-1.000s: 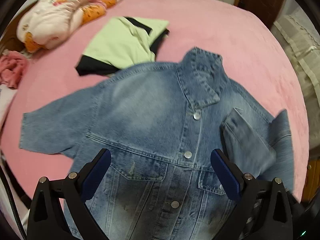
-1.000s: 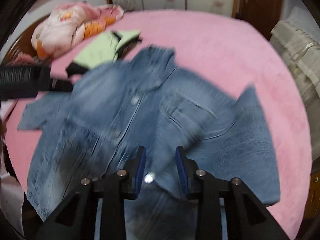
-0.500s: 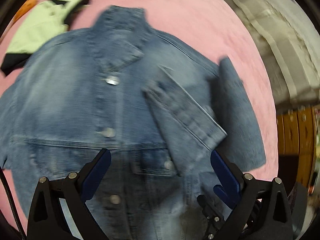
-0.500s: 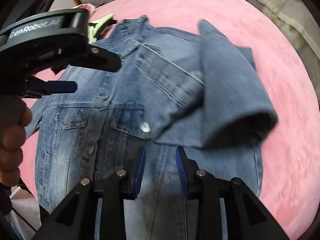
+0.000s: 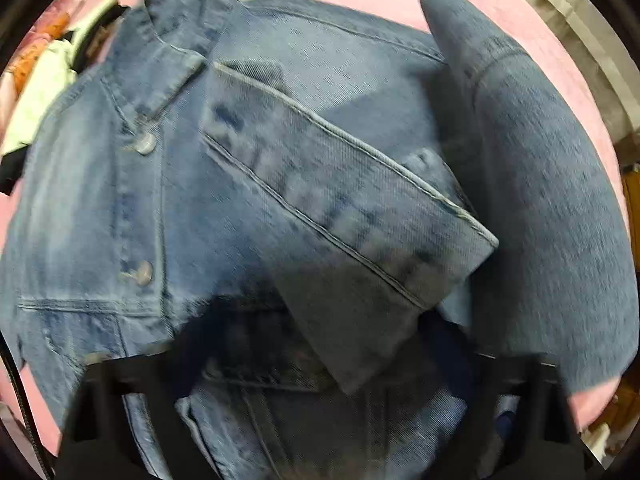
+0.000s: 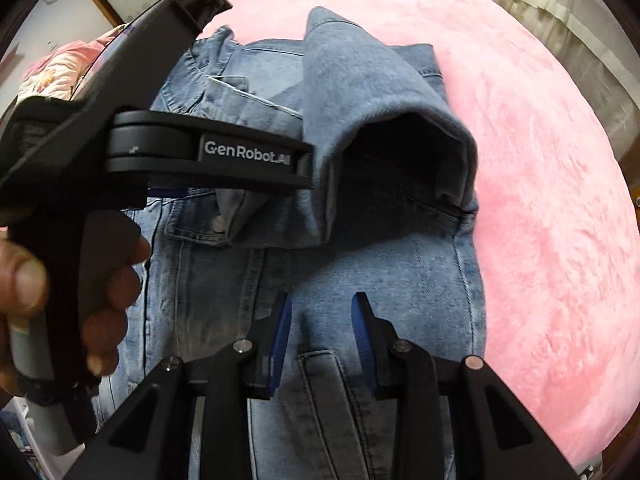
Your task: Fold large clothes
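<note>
A blue denim jacket lies front up on the pink bed, also seen in the right wrist view. Its right sleeve is folded across the chest, with the cuff end near the middle. In the right wrist view the sleeve arches up off the body. My left gripper hangs low over the jacket; its fingers are blurred and dark, the jacket spreading between them. Its black body shows from the side in the right wrist view, by the sleeve. My right gripper is slightly open and empty above the jacket's lower front.
A folded light green and black garment lies at the far left on the bed. A floral quilt sits beyond it. A person's hand holds the left gripper's handle. Beige bedding borders the bed on the right.
The left gripper has moved down and closer over the folded sleeve. The right gripper has drawn back toward the jacket's hem. The sleeve now lies across the chest.
</note>
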Demonstrator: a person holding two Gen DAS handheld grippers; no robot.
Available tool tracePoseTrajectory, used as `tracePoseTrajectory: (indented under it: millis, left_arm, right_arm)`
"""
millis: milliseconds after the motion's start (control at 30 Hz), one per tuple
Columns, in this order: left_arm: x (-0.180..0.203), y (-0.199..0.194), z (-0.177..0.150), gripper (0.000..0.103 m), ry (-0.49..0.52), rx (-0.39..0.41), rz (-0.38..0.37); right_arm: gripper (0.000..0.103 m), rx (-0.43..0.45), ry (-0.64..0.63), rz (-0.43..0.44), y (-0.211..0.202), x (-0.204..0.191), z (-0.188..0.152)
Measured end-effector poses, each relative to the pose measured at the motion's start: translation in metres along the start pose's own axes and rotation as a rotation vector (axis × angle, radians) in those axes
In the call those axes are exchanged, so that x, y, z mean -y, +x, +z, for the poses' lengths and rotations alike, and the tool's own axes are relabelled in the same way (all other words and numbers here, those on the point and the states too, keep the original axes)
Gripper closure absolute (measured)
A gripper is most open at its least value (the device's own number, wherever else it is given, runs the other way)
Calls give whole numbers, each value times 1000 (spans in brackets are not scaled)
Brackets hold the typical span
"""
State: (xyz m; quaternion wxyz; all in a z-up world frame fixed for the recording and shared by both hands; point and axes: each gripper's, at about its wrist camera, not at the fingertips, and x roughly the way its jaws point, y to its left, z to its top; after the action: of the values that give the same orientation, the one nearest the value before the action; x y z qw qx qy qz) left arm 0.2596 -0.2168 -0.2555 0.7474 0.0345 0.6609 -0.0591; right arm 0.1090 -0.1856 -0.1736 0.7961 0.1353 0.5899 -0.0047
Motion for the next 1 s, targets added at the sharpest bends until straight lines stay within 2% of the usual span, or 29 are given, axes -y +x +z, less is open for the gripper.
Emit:
tracePoseTrajectory:
  millis: [33, 67, 100, 200, 300, 367, 433, 500, 533, 567, 667, 800, 900, 933, 1000]
  left_arm:
    - [-1, -2, 1, 70, -2, 2, -46]
    - [-3, -8, 1, 90, -14, 15, -73]
    - [-5, -15, 1, 95, -16, 37, -63]
    - [-21, -53, -1, 96, -31, 148, -81]
    - [-54, -95, -6, 98, -81, 289, -58]
    - [-93, -112, -14, 97, -163, 337, -44]
    - [-128, -108, -22, 92, -252, 309, -40]
    - [-163, -89, -33, 72, -351, 224, -22]
    - [-183, -83, -42, 54, -402, 184, -37]
    - [-198, -74, -47, 42, -446, 152, -64]
    - [-229, -62, -60, 40, -524, 96, -123]
    - [-243, -63, -47, 38, -495, 118, -192]
    - [-238, -62, -15, 36, -409, 116, -290]
    - [-247, -52, 4, 36, -390, 112, -320]
    - [-241, -47, 38, 36, -317, 95, -411]
  right_arm:
    - [72, -1, 3, 1, 0, 1, 0]
    - [72, -2, 3, 2, 0, 2, 1]
    - [72, -1, 1, 3, 0, 2, 1]
    - [72, 16, -16, 10, -4, -3, 5]
    - [72, 38, -36, 18, -11, -9, 8]
    - [72, 46, -52, 24, -12, -14, 11]
    - [72, 36, -74, 29, -10, -21, 13]
    - [72, 17, -91, 32, -5, -25, 11]
    - [72, 9, -98, 35, -3, -27, 10]
    - [72, 4, -106, 41, -1, -28, 11]
    - [72, 16, -129, 42, -4, -27, 20]
    - [55, 53, -116, 29, -10, -21, 37]
    - [55, 90, -83, 25, -15, -12, 50]
    - [55, 105, -68, 22, -18, -6, 59]
    - [55, 122, -43, 9, -18, 3, 72]
